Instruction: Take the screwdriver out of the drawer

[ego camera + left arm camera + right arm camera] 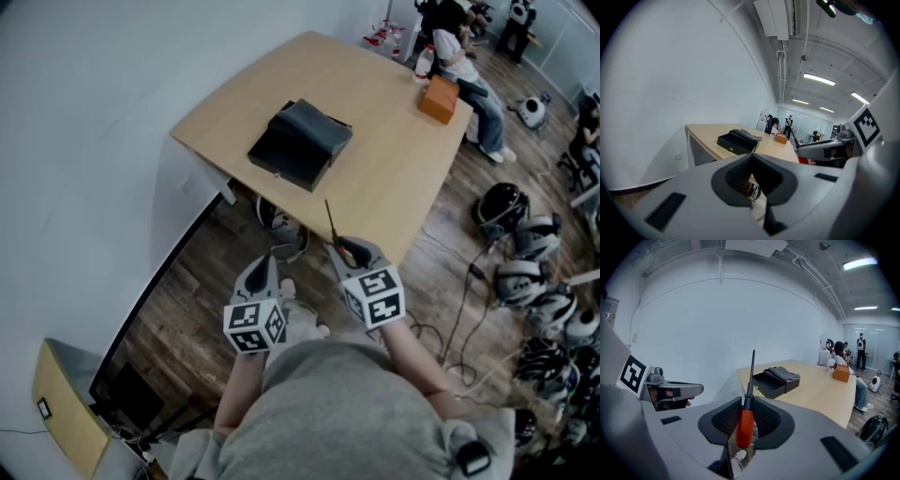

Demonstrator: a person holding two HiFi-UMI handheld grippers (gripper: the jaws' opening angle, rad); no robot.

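Plainly, the right claw (746, 401) is clamped on the screwdriver (744, 426), its ribbed pads pressing the orange handle from either side. The tool's long axis runs along the claw's own line. The handle sits low between the jaws and the dark shaft rises past the tips toward the upper middle of the right gripper view. In the head view the shaft (330, 220) shows as a thin line leaning up and slightly left from the right claw (349, 251), just short of the near edge of the tabletop (394, 150).

The left claw (751, 161) has its jaws drawn together with nothing between them; only floor and a shoe show through the gap beneath. In the head view it hangs at lower centre-left (265, 272), just beside the right one.

Beyond both, the black drawer box (298, 142) sits on the tabletop toward upper centre, well apart from the claws. The screwdriver is clear of it, so the removal looks done. Any setting down would fall to the right claw, with the shaft tip leading toward the tabletop.
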